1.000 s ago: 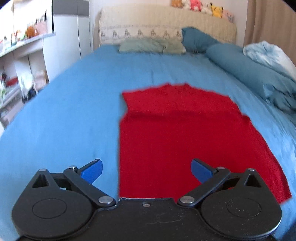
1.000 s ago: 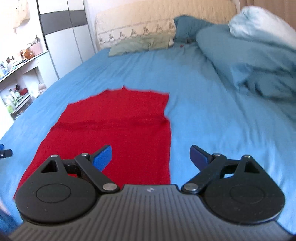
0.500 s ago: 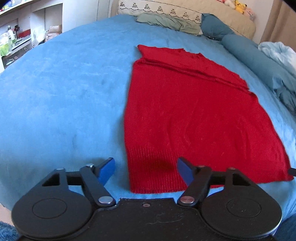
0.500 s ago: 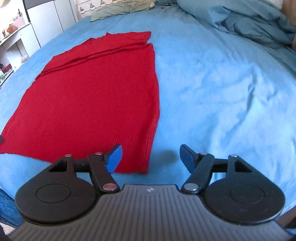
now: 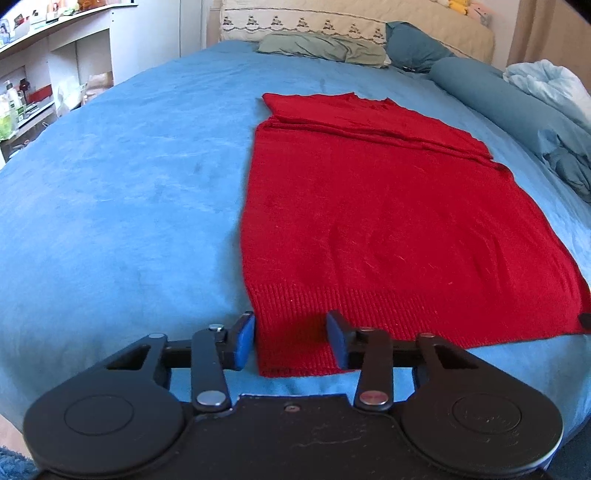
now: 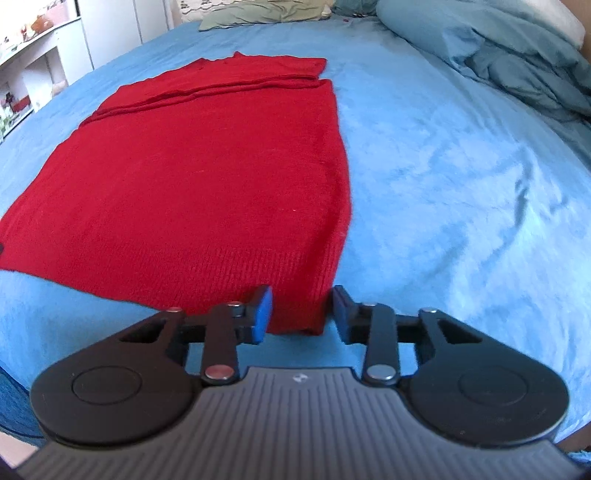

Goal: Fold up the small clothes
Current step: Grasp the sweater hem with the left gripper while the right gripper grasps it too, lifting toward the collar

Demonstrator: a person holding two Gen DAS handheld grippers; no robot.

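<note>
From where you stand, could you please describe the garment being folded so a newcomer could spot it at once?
Look at the blue bed. The red knitted garment lies flat on it, ribbed hem nearest, far end already folded over. It is the only red thing among blue and green bedding.

Ahead of us and to both sides spreads a wide bed [image 5: 122, 192] under a blue cover, lit by bright daylight. At its far end we see a cream headboard [image 5: 351, 26] with an embroidered band, an olive-green pillow [image 5: 325, 46] and a teal pillow [image 5: 413, 46] lying against it. Far right of us lies a long teal bolster [image 5: 491, 96], with a crumpled pale-blue duvet [image 5: 550, 81] beyond it. Off to our left stand white shelves [image 5: 44, 74] crowded with small items. A beige curtain [image 5: 539, 33] hangs at the far right, and soft toys [image 5: 465, 6] sit atop the headboard.
</note>
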